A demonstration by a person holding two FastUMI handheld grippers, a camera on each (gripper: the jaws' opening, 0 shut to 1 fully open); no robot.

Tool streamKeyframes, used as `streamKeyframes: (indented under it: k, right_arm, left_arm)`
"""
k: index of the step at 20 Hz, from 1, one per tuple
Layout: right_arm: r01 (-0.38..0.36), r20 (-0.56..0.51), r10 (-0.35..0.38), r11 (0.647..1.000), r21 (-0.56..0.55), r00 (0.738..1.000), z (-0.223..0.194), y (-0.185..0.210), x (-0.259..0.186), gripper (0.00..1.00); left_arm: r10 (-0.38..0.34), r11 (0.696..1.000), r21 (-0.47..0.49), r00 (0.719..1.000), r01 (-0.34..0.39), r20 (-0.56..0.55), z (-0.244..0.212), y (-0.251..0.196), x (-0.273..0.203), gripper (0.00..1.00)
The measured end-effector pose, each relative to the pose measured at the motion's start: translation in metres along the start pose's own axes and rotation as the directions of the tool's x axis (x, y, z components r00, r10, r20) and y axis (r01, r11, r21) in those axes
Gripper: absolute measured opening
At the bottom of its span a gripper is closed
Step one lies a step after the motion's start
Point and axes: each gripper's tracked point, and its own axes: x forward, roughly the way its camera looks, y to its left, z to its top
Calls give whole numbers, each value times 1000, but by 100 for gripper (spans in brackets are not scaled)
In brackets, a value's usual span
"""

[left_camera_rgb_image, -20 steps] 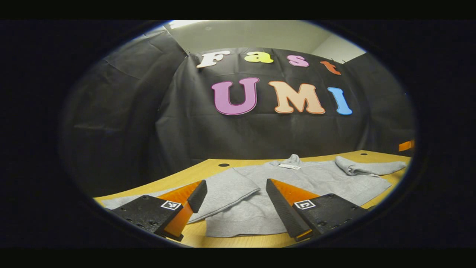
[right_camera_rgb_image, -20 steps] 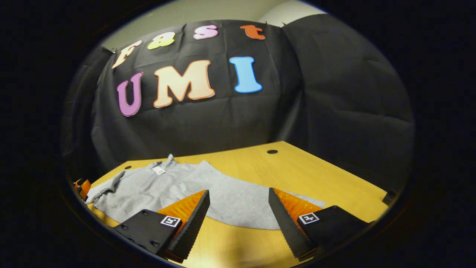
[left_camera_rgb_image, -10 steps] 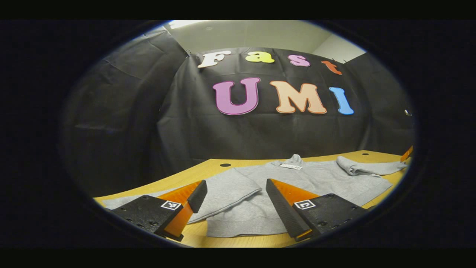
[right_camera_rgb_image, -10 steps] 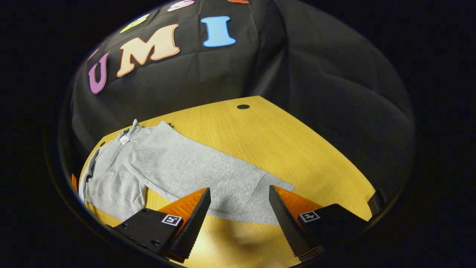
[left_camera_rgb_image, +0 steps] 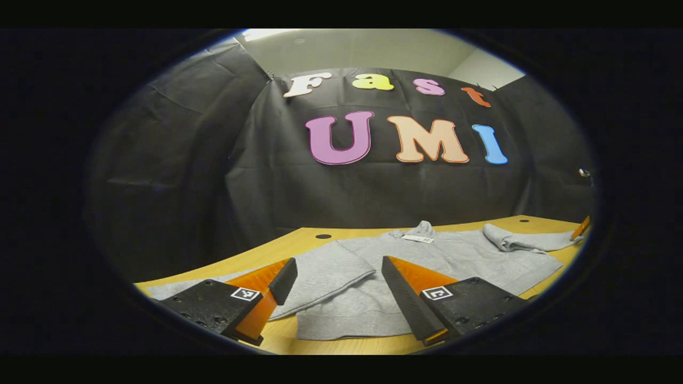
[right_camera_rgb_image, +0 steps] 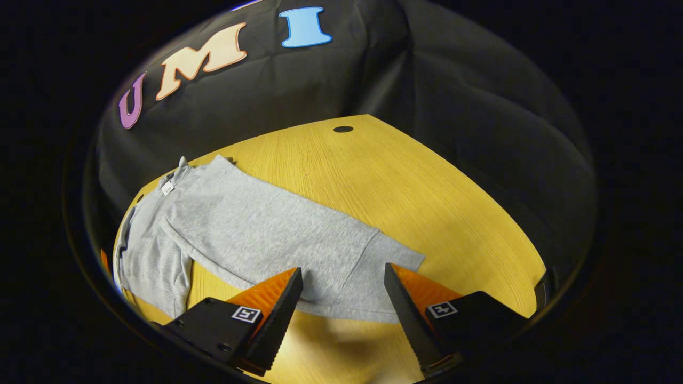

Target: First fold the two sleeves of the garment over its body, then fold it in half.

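Sweatshirt [left_camera_rgb_image: 373, 277] — a soft grey one — lies flat on the yellow wooden table [left_camera_rgb_image: 299, 242], with its neck toward the black cloth wall [left_camera_rgb_image: 176, 176]. A little white tag [left_camera_rgb_image: 416, 238] sits just inside the neck.

In the left gripper view, the left gripper [left_camera_rgb_image: 336, 290] hangs low over the near side of the sweatshirt. Its jaws are wide open and hold nothing. One sleeve [left_camera_rgb_image: 320, 272] lies just beyond its fingers, spread out to the side over the table. The bottom hem of the sweatshirt is near the table's front edge. The other sleeve [left_camera_rgb_image: 528, 241] is far off to the right, bunched into a bumpy roll. A small bit of the other gripper peeks in at the right edge there, too small to tell much about.

In the right gripper view, the right gripper [right_camera_rgb_image: 344, 304] looks down at the long sleeve [right_camera_rgb_image: 299, 250] stretched out across the table [right_camera_rgb_image: 427, 186]. Its jaws are wide open too, with nothing between them. The cuff end of that sleeve [right_camera_rgb_image: 373, 282] lies right in front of the open fingers, and I cannot tell if they touch it. A dark shadow falls on the wood below the cuff.

Small round holes [right_camera_rgb_image: 343, 129] dot the table top near the wall — nothing else sits on the wood around the sweatshirt.
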Motion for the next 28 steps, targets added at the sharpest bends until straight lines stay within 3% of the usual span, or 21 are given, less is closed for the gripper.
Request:
streamKeyframes:
  k: [1, 2, 3, 5, 7, 8, 9, 10, 12, 16, 19, 23, 28]
  right_arm:
    - [8, 2, -8, 1000, -23, 1000, -1, 0, 0, 97]
    - [4, 3, -4, 1000, -29, 1000, 0, 1, -1, 91]
    - [-4, 0, 4, 1000, -25, 1000, -1, 5, -1, 93]
    - [-11, 7, 11, 999, -36, 1000, -2, 9, -1, 68]
    - [-33, 5, 34, 998, -46, 999, -4, 16, -2, 57]
    - [-36, 7, 37, 998, -58, 999, -3, 18, -2, 41]
    - [-59, -2, 59, 996, -62, 998, -6, 24, -3, 38]
    - [-61, 4, 62, 996, -64, 998, -4, 25, -3, 24]
    - [-74, -11, 73, 996, -44, 997, -5, 27, -5, 17]
    - [-84, -30, 85, 996, 15, 996, -5, 29, -5, 7]
    - [-97, -42, 99, 994, 52, 994, -2, 36, -7, 7]
    - [-189, 18, 188, 979, 72, 982, 37, 73, -20, 6]
    - [-292, 82, 291, 956, 3, 953, 93, 139, -28, 7]
  left_arm:
    - [0, 1000, 0, 1000, 0, 0, 0, 0, 0, 94]
    - [0, 1000, 0, 1000, 0, 0, 0, 0, 0, 94]
    - [0, 1000, 0, 1000, 0, 0, 1, 0, 0, 94]
    - [0, 1000, 0, 1000, 0, 0, 1, 0, 1, 94]
    - [0, 1000, -1, 1000, 0, 0, 0, 0, 0, 94]
    - [0, 1000, -1, 1000, 0, 0, -1, 0, 0, 94]
    - [0, 1000, -1, 1000, 0, 0, 0, 0, 0, 94]
    - [0, 1000, -1, 1000, 0, 0, -1, 0, 0, 94]
    - [0, 1000, 0, 1000, 0, 0, -1, 0, 1, 94]
    - [0, 1000, 0, 1000, 0, 0, -1, 0, 1, 94]
    - [0, 1000, -2, 1000, 0, -1, -1, 0, 2, 94]
    - [-2, 1000, -2, 1000, 2, -2, 0, 0, 0, 94]
    - [-12, 1000, -3, 1000, 12, -3, 0, -2, 0, 95]
